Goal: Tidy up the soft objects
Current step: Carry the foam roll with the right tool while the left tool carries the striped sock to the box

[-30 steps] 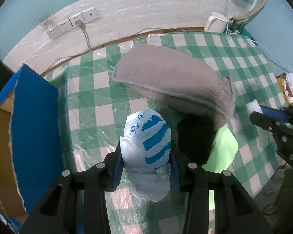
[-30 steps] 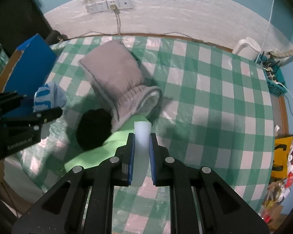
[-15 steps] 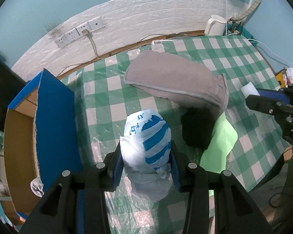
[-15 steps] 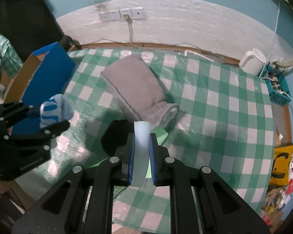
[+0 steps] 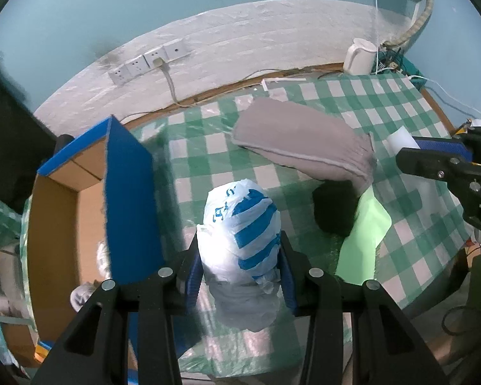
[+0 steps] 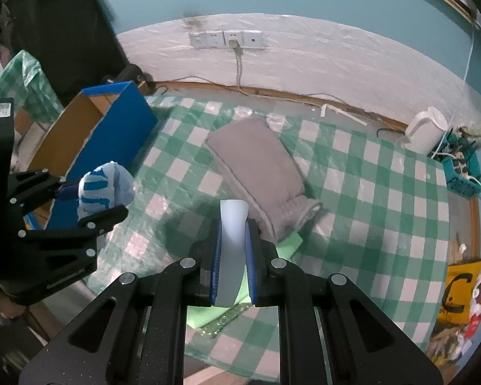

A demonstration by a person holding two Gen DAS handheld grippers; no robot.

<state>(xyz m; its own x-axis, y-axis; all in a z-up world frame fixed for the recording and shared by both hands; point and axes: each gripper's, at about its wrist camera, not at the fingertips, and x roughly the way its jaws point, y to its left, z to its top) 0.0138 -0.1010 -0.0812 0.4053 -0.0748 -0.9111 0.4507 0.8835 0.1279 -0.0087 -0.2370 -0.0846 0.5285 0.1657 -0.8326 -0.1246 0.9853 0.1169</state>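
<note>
- The left gripper (image 5: pixel 240 256) is squeezing a blue-striped bag (image 5: pixel 240 224) above the table's (image 5: pixel 400 109) edge, the box (image 5: pixel 128 199) at its 9 o'clock.
- The right gripper (image 6: pixel 233 250) is clamping a white foam strip (image 6: pixel 232 224); the grey towel (image 6: pixel 256 163) is lying at its 12 o'clock.

Both fisheye views were evenly and fairly dimly lit with a cool bluish cast. Straight lines bowed hard toward the dark, vignetted corners. The plastic-covered checked tablecloth (image 5: pixel 397 102) threw patchy white glare. Soft shadows lay under the grey towel (image 6: pixel 256 166). The blue-sided box (image 5: pixel 128 205) was smeared by motion blur, and the far edges looked soft.
</note>
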